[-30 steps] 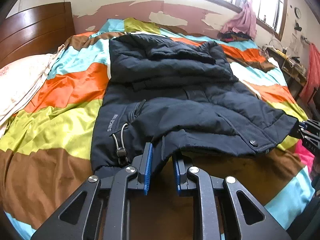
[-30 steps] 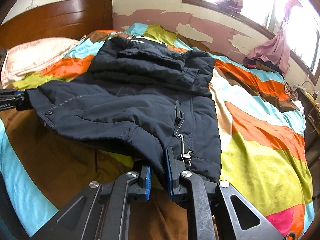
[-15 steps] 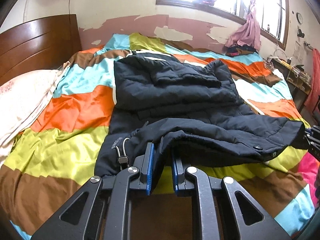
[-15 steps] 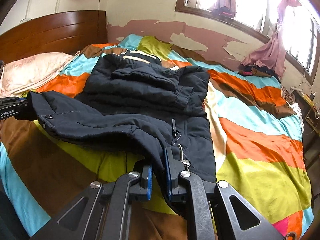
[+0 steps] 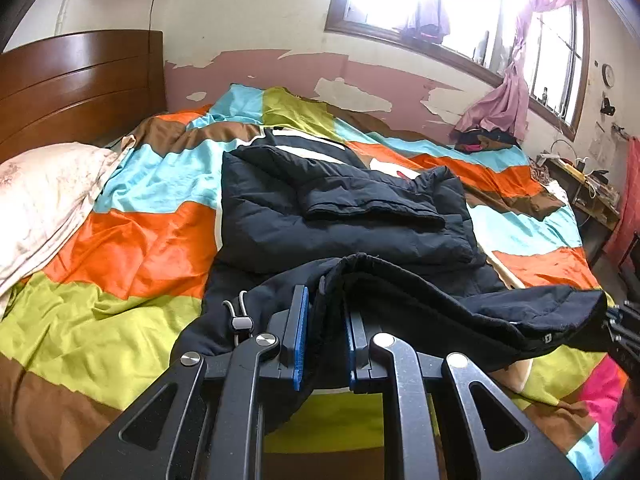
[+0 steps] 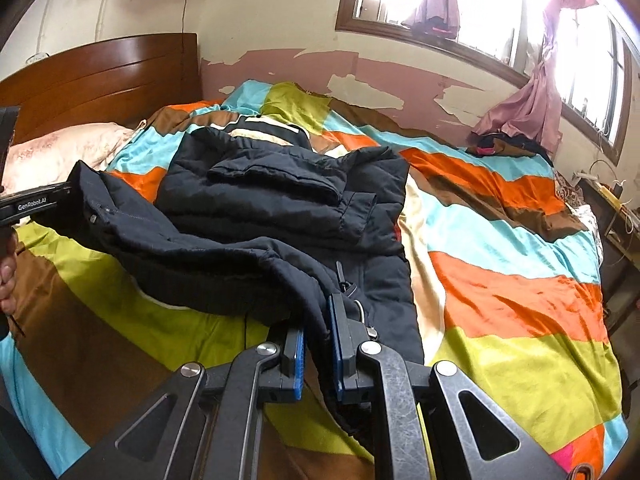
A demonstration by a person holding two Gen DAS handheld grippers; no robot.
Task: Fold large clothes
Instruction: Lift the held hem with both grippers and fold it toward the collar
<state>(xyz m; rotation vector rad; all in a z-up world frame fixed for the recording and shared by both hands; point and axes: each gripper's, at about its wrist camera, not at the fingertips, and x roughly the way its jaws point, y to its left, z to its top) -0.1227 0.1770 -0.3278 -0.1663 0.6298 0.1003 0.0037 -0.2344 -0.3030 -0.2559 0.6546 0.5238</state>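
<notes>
A dark navy padded jacket (image 5: 320, 216) lies on a striped bed cover, its sleeves folded across the chest. My left gripper (image 5: 325, 332) is shut on the jacket's bottom hem at one corner and holds it lifted off the bed. My right gripper (image 6: 317, 340) is shut on the other hem corner of the same jacket (image 6: 280, 200), also raised. The lifted hem hangs as a sagging band between the two grippers. The right gripper shows at the right edge of the left wrist view (image 5: 624, 328); the left gripper shows at the left edge of the right wrist view (image 6: 36, 202).
The striped bed cover (image 5: 140, 240) spreads all around the jacket. A pale pillow (image 5: 44, 200) lies at the left by the wooden headboard (image 5: 80, 80). A heap of clothes (image 5: 484, 140) sits by the far wall under the window. A cluttered side table (image 5: 580, 184) stands right of the bed.
Both grippers have lifted the jacket's bottom hem off the bed and carried it toward the collar. The lower part of the jacket has come up with them.
</notes>
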